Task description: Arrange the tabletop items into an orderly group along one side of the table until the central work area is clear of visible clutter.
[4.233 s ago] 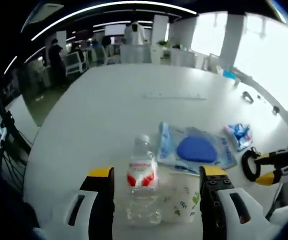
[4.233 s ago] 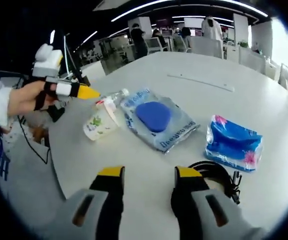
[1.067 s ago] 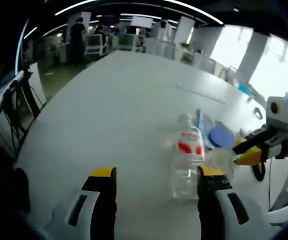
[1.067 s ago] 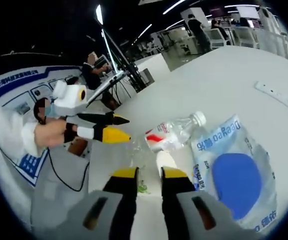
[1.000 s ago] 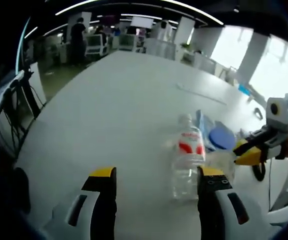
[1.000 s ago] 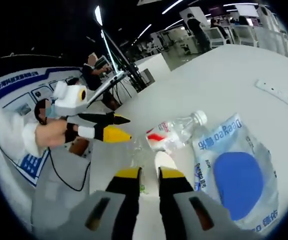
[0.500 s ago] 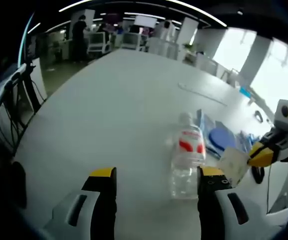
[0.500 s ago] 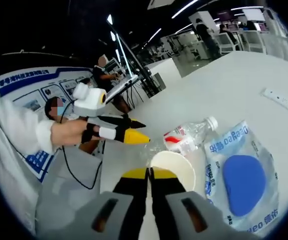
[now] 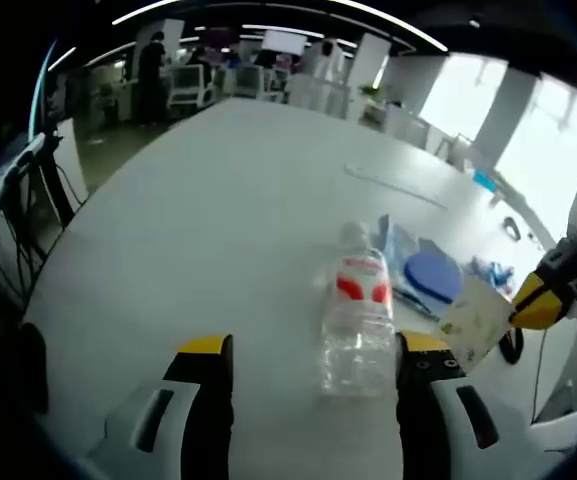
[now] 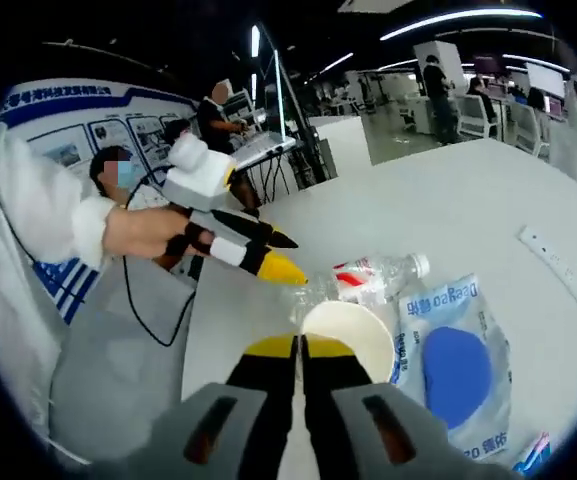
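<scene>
A clear plastic bottle (image 9: 358, 318) with a red label lies on the white table (image 9: 218, 220), its base between my left gripper's (image 9: 315, 360) open jaws, nearer the right one. My right gripper (image 10: 299, 347) is shut on the rim of a white paper cup (image 10: 353, 335) with green print, holding it above the table. In the left gripper view the cup (image 9: 473, 322) hangs tilted from the right gripper (image 9: 540, 303). From the right gripper view, the bottle (image 10: 373, 278) lies beyond the cup, with the left gripper (image 10: 258, 255) open just left of it.
A clear pouch with a blue pad (image 9: 430, 274) (image 10: 455, 362) lies right of the bottle. Beyond it are a blue tissue packet (image 9: 488, 272) and a black cable (image 9: 511, 346). A white power strip (image 9: 393, 185) lies farther back. A person in white holds the grippers.
My right gripper has shut on the cup's rim and lifted the cup off the table, away from the bottle. The left gripper stays open at the bottle.
</scene>
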The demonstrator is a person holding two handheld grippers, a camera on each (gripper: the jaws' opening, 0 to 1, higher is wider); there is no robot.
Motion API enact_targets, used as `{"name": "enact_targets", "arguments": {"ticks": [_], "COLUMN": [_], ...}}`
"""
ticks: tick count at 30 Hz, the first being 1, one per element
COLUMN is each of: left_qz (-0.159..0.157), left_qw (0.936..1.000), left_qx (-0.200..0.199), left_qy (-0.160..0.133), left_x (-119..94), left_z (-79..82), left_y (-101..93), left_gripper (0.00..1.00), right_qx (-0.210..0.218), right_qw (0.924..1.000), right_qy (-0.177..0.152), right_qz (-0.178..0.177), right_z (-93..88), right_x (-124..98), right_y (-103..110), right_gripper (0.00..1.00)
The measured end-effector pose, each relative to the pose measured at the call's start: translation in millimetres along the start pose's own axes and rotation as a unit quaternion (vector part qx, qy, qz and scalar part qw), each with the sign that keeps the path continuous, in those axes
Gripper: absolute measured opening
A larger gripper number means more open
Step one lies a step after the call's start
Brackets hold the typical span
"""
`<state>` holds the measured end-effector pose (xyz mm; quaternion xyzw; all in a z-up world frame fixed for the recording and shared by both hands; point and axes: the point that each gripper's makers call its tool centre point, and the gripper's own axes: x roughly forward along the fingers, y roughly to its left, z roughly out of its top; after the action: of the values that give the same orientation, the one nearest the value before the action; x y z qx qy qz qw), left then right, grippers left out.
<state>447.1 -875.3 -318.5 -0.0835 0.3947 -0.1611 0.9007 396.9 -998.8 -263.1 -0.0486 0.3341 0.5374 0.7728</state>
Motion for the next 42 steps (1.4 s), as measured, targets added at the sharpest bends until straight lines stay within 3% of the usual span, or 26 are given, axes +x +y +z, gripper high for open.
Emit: {"name": "enact_targets", "arguments": {"ticks": [2,7,14,24,29,42], "left_qz": [-0.003,-0.008,-0.013,-0.012,-0.012,-0.015], "left_qw": [1.0,0.9999,0.9998,0.9999,0.9998,0.9997], "left_qx": [0.001,0.006,0.012,0.007,0.007,0.007], "left_qy": [0.0,0.002,0.003,0.008,0.011,0.015], "left_x": [1,3,4,6,8,11], "left_z": [-0.4,-1.3,-2.7,-8.5,-11.3,-15.6], "left_y": [-3.4,-10.7,-14.0,-8.6,-7.8,-5.5], "left_gripper": [0.62,0.61,0.62,0.61,0.61,0.61], "right_qx": [-0.015,-0.099,-0.147,-0.187,-0.219,-0.206], "right_qw": [0.9998,0.993,0.9852,0.976,0.9669,0.9694], "right_qy": [0.007,0.059,0.081,0.099,0.122,0.128], "right_qz": [-0.006,-0.025,-0.034,-0.05,-0.047,-0.036], "right_z": [-1.2,-13.1,-16.9,-20.0,-29.1,-40.1], "right_x": [-1,-1,4,14,19,28], "right_y": [-1,0,5,5,10,19], "right_gripper": [0.0,0.0,0.0,0.0,0.0,0.0]}}
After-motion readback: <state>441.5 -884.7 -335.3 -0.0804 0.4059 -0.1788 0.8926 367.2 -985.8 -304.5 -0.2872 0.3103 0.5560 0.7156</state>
